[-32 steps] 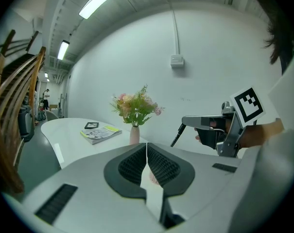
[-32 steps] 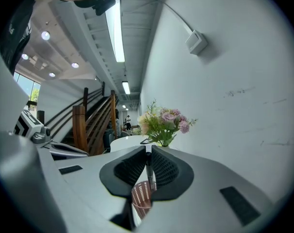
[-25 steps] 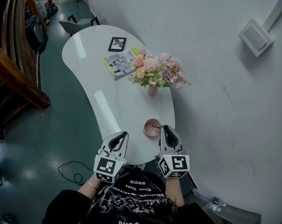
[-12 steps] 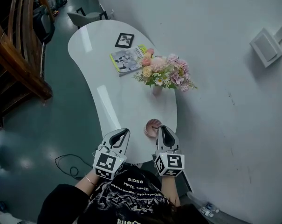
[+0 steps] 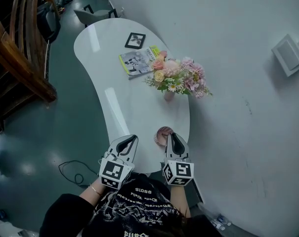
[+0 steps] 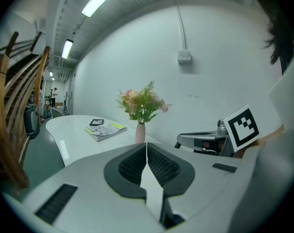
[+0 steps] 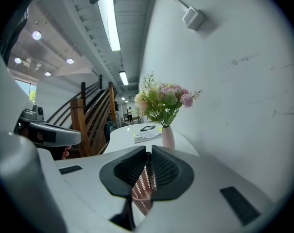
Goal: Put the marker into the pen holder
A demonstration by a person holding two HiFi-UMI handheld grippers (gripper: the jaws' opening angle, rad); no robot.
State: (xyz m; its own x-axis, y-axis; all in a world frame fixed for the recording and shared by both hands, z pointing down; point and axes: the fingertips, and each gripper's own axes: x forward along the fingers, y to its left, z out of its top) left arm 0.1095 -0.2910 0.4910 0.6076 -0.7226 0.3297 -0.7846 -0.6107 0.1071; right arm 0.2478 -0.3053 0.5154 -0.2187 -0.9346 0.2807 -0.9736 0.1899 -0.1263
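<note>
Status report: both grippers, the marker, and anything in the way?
Right gripper shut on the marker, over the pink pen holder. Left gripper shut, empty, alongside. Marker not yet in. Nothing seen in the way.

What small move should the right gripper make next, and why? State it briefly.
Probably lower the right gripper straight down a little. Its jaws are shut on the dark marker, and the pink mesh pen holder shows directly below them, so the marker looks lined up with its opening.
</note>
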